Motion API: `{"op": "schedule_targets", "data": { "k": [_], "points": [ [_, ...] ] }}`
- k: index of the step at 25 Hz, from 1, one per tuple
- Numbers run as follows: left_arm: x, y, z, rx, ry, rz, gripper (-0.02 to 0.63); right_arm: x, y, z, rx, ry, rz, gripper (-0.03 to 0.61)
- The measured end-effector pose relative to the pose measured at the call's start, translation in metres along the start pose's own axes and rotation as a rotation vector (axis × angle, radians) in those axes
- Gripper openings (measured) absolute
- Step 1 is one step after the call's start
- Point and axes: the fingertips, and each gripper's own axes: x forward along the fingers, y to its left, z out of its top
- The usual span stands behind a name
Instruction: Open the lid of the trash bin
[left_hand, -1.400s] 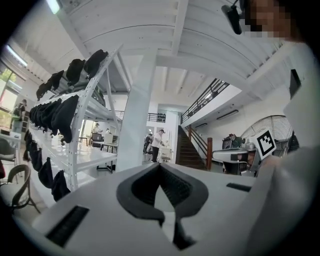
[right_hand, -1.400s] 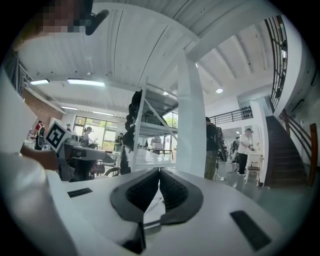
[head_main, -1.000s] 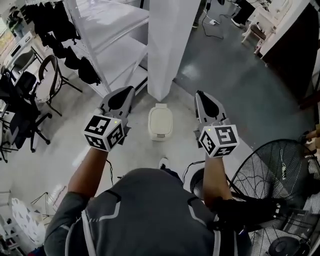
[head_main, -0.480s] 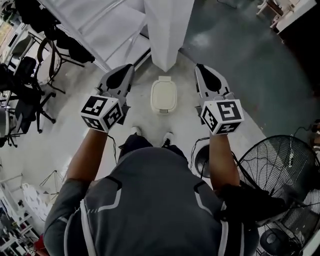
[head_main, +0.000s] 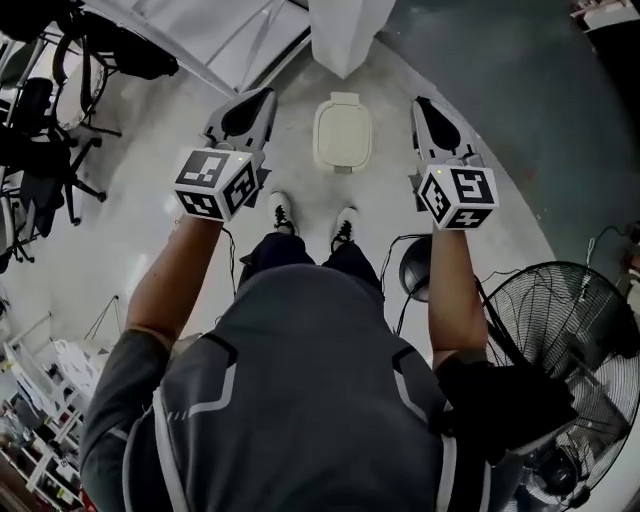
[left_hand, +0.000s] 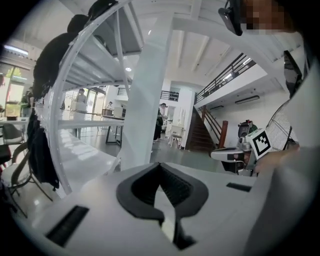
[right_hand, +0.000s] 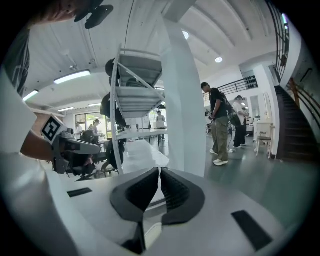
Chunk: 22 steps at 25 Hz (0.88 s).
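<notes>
Standing lid-down on the floor, the trash bin (head_main: 342, 133) shows only in the head view, between left gripper (head_main: 262, 97) and right gripper (head_main: 424, 104). Gripper views: both jaw pairs pressed together, empty.

A large open-plan workspace, part office, part lab: polished concrete floor (head_main: 500, 130), white pillar (right_hand: 182, 100), office chairs (head_main: 40, 150), white metal rack (right_hand: 132, 95), staircase (left_hand: 202, 137) to a railed mezzanine (left_hand: 225, 75), people standing (right_hand: 220, 125).

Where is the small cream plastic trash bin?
Head view: the bin sits on the floor between left gripper and right gripper, ahead of the person's shoes.
</notes>
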Motion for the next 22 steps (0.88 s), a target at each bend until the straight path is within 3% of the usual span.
{"op": "schedule_targets", "data": {
  "k": [13,22],
  "points": [
    [0.036,0.030,-0.150,-0.092,0.221,0.029,0.008,0.062,0.011,-0.171,0.057,0.252,0.039,0.029],
    [0.043,0.037,-0.251,-0.104,0.360,0.029,0.008,0.077,0.021,-0.275,0.078,0.381,0.052,0.032]
  ]
}}
